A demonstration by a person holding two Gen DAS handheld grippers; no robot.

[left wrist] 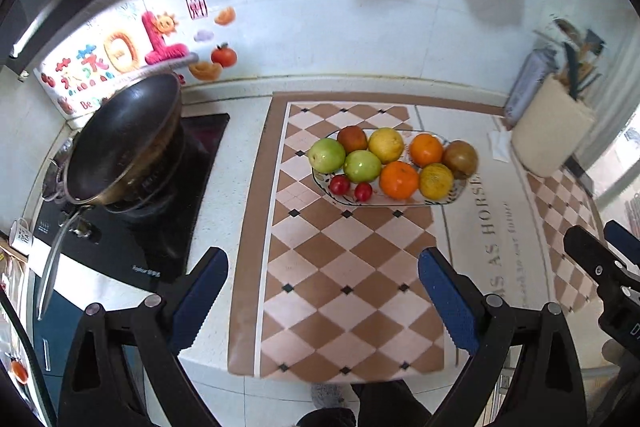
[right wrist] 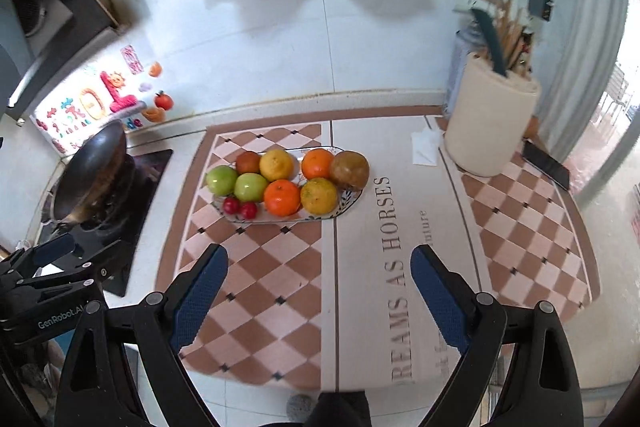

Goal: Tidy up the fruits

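Observation:
An oval glass plate (left wrist: 456,198) (right wrist: 352,201) full of fruit sits on a checkered mat. It holds two green apples (left wrist: 327,155) (right wrist: 221,180), two oranges (left wrist: 399,179) (right wrist: 281,197), a yellow fruit (left wrist: 386,144) (right wrist: 277,165), a reddish fruit (left wrist: 352,139), a brown fruit (left wrist: 461,159) (right wrist: 349,169), a yellow-green citrus (left wrist: 436,181) (right wrist: 319,195) and two small red fruits (left wrist: 339,184) (right wrist: 231,205). My left gripper (left wrist: 323,289) is open and empty, above the mat's near part. My right gripper (right wrist: 319,285) is open and empty, beside it to the right.
A black wok (left wrist: 124,143) (right wrist: 90,169) sits on the stove at left. A cream utensil holder (left wrist: 550,131) (right wrist: 490,123) stands at back right, with a phone (right wrist: 546,165) and a white tissue (right wrist: 426,147) near it. Plastic bags hang on the wall.

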